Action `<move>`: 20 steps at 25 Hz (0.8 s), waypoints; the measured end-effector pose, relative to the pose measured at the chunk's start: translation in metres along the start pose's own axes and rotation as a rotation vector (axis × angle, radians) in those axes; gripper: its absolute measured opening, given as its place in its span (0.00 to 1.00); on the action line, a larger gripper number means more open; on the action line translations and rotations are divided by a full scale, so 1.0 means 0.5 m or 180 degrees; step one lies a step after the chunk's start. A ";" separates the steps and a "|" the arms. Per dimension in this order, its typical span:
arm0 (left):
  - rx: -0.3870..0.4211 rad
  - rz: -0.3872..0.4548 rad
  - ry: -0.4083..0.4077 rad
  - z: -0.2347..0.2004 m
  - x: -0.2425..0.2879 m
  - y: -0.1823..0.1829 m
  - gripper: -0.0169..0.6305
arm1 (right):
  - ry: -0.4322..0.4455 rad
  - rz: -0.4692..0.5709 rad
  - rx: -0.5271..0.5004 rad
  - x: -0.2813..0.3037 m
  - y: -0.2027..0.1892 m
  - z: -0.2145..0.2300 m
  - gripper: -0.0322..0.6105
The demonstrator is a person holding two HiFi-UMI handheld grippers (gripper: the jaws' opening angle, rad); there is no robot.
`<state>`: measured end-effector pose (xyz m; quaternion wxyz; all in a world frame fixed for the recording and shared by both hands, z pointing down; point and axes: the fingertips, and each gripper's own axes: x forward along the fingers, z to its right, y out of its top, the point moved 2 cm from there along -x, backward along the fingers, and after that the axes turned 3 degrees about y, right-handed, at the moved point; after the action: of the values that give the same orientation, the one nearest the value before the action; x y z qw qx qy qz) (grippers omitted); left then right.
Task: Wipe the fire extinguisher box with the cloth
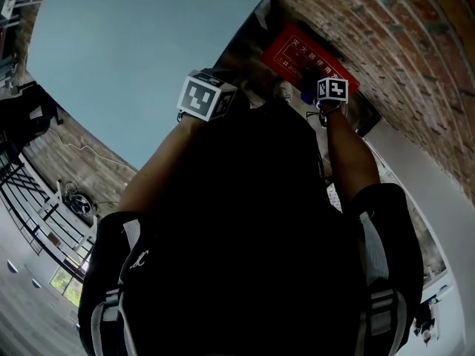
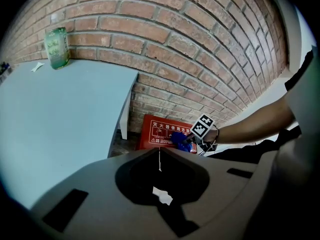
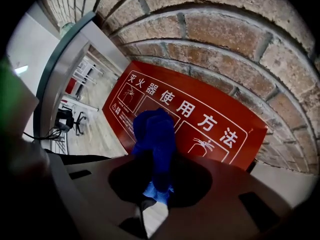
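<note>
The red fire extinguisher box (image 3: 210,129), printed with white characters and pictograms, leans at the foot of a brick wall. My right gripper (image 3: 157,181) is shut on a bunched blue cloth (image 3: 156,139), and the cloth's front end presses on the box's face. In the left gripper view, the box (image 2: 159,133), the cloth (image 2: 180,138) and the right gripper's marker cube (image 2: 202,126) show ahead and below. My left gripper (image 2: 159,153) is held back from the box, its jaws shut with nothing between them. The head view shows the box (image 1: 293,50) above both marker cubes.
A light blue tabletop (image 2: 60,114) stands left of the box, its edge close to the box's left side. A green container (image 2: 56,47) sits on the tabletop's far side against the brick wall (image 2: 200,59). A white wall base runs off to the right.
</note>
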<state>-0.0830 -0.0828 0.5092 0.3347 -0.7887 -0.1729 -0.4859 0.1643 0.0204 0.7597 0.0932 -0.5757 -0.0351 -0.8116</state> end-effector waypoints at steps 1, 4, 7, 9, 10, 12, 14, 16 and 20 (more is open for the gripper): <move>0.0008 -0.0001 -0.0005 -0.001 -0.001 0.002 0.04 | -0.0011 -0.0001 0.0012 -0.003 -0.001 0.003 0.18; 0.0025 -0.0016 -0.0025 -0.002 0.000 0.005 0.04 | -0.0055 -0.0002 0.0032 -0.009 -0.005 0.016 0.18; 0.0029 -0.0023 -0.0028 -0.004 0.003 0.006 0.04 | -0.0078 -0.0011 0.0049 -0.012 -0.011 0.029 0.18; 0.0019 -0.0023 -0.0022 -0.008 0.002 0.008 0.04 | -0.0100 -0.0016 0.0061 -0.014 -0.011 0.035 0.18; 0.0011 -0.0022 -0.0021 -0.010 0.001 0.009 0.04 | -0.0110 -0.0018 0.0066 -0.015 -0.012 0.037 0.18; -0.0001 -0.0018 -0.0026 -0.013 0.001 0.011 0.04 | -0.0141 -0.0032 0.0073 -0.017 -0.013 0.041 0.18; -0.0004 -0.0010 -0.0028 -0.016 0.000 0.013 0.04 | -0.0185 -0.0050 0.0077 -0.021 -0.015 0.045 0.18; -0.0003 0.0006 -0.0020 -0.021 0.000 0.016 0.04 | -0.0225 -0.0074 0.0091 -0.024 -0.019 0.053 0.18; -0.0012 0.0021 -0.0037 -0.022 0.002 0.022 0.04 | -0.0292 -0.0104 0.0124 -0.028 -0.022 0.070 0.18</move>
<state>-0.0832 -0.0984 0.5096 0.3338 -0.7927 -0.1713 -0.4805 0.1990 0.0387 0.7589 0.0895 -0.6097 -0.0645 -0.7849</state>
